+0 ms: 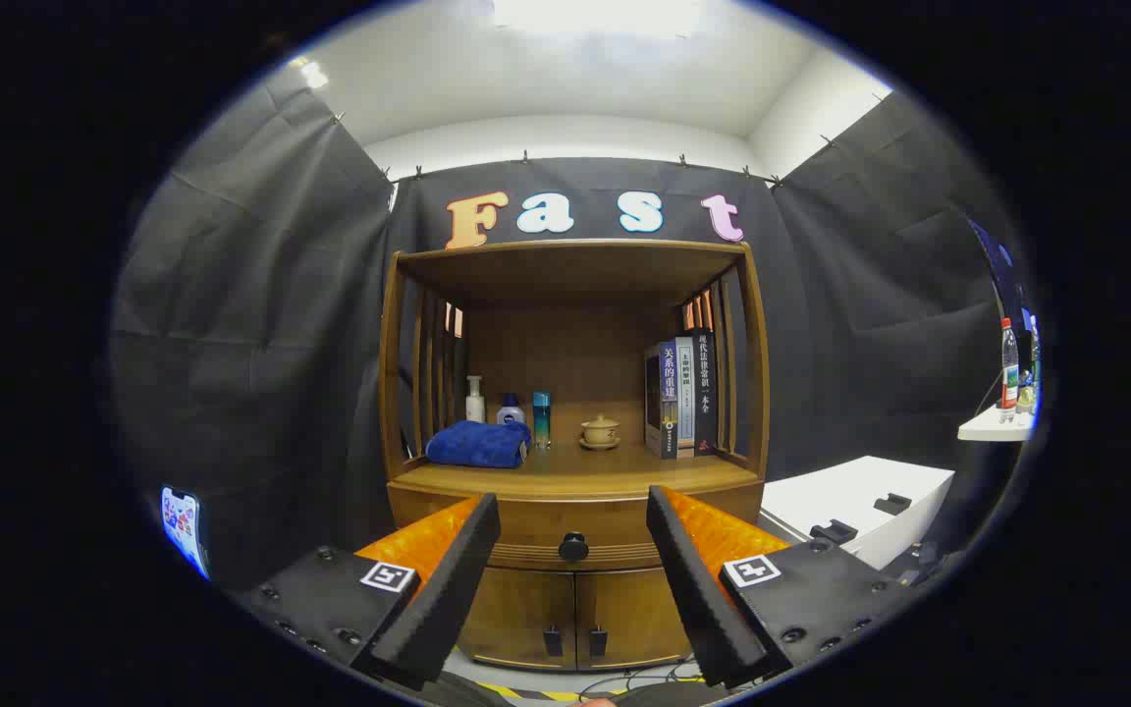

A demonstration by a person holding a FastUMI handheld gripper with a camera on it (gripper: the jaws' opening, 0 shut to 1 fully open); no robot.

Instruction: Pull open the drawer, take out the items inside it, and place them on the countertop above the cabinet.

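The gripper (573, 516) hangs in front of a wooden cabinet (573, 511), its fingers (448, 579) spread wide with nothing between them. The drawer (526, 538) is closed, and its round dark knob (573, 546) sits in the gap between the fingertips, beyond them. Below it are two shut doors (575, 619). On the countertop (575, 476), toward its left edge, lies a folded blue towel (477, 444), with a white pump bottle (474, 400), a small white bottle (511, 408) and a teal bottle (541, 417) behind it. A lidded cup (600, 431) stands near the middle. Upright books (681, 395) line the right edge.
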